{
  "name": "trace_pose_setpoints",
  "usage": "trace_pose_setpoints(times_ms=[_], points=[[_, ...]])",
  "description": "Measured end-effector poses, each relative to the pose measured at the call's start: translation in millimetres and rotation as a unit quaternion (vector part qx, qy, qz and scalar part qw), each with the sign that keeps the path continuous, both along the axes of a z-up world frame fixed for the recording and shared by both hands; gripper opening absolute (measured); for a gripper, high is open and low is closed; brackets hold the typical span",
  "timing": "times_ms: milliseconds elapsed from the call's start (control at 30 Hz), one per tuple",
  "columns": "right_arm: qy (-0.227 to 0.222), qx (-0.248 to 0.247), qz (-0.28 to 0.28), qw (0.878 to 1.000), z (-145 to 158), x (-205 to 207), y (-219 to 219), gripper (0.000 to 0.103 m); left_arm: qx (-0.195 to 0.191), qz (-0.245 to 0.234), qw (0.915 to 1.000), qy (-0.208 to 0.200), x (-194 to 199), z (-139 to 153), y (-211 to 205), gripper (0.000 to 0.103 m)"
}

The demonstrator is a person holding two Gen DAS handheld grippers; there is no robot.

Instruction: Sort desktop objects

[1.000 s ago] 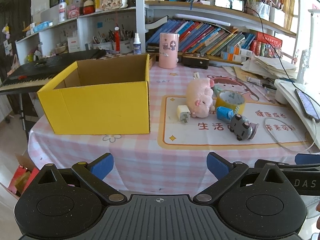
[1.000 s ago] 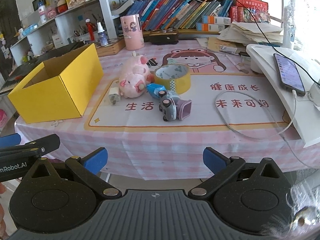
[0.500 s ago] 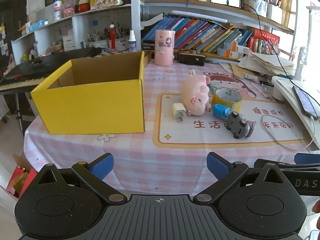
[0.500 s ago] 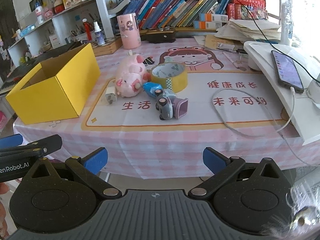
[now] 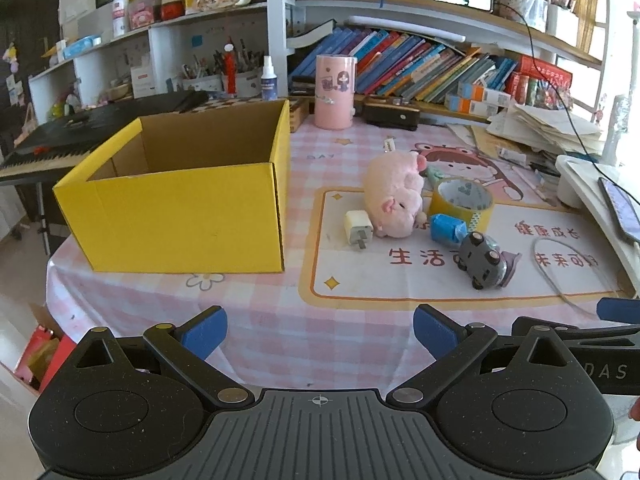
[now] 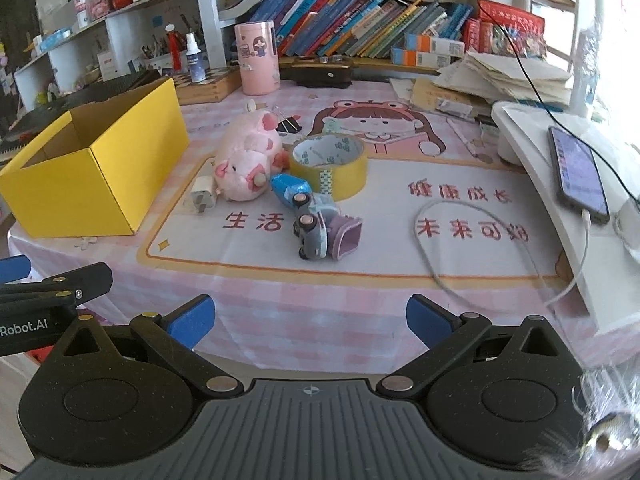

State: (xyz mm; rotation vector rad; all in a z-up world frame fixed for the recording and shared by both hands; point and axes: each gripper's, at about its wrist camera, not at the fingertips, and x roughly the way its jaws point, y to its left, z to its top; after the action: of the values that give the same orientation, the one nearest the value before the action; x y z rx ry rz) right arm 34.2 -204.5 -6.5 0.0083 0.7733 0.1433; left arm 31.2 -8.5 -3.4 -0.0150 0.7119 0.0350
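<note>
Through my left wrist camera, my left gripper [image 5: 318, 330] hangs with jaws wide apart and empty, and the yellow box [image 5: 180, 216] and pink plush pig [image 5: 394, 198] sit nearer than a moment ago (I have moved in toward the table). Through my right wrist camera, my right gripper [image 6: 307, 316] is also spread and empty, closer now to the toy car [image 6: 314, 226], which lies beside the tape roll [image 6: 329, 166] and white charger [image 6: 204, 196].

Ahead of the gripper, on the left, stands one yellow box [image 5: 180, 204]. Ahead and to its right lie one pink plush pig [image 5: 394, 200], one white charger plug [image 5: 358, 230], one roll of yellow tape [image 5: 462, 202], one blue wrapped packet [image 5: 448, 229] and one grey toy car [image 5: 482, 260]. Further ahead stands one pink cylinder [image 5: 334, 92].
</note>
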Motion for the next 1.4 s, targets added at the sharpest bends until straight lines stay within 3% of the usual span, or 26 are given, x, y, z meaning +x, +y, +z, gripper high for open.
trace_pose_setpoints(times_ms=[567, 1100, 1400], points=[[-0.002, -0.013, 0.073, 0.997, -1, 49, -17, 0.103, -0.015, 0.065, 0.9977, 0.011, 25, -4, -19, 0.101], [0.008, -0.015, 0.147, 0.989, -13, 91, -35, 0.103, -0.023, 0.144, 0.9891, 0.024, 35, -12, -42, 0.101], [0.019, -0.035, 0.181, 0.983, -27, 111, -29, 0.092, -0.012, 0.184, 0.9823, 0.034, 37, -14, -45, 0.101]])
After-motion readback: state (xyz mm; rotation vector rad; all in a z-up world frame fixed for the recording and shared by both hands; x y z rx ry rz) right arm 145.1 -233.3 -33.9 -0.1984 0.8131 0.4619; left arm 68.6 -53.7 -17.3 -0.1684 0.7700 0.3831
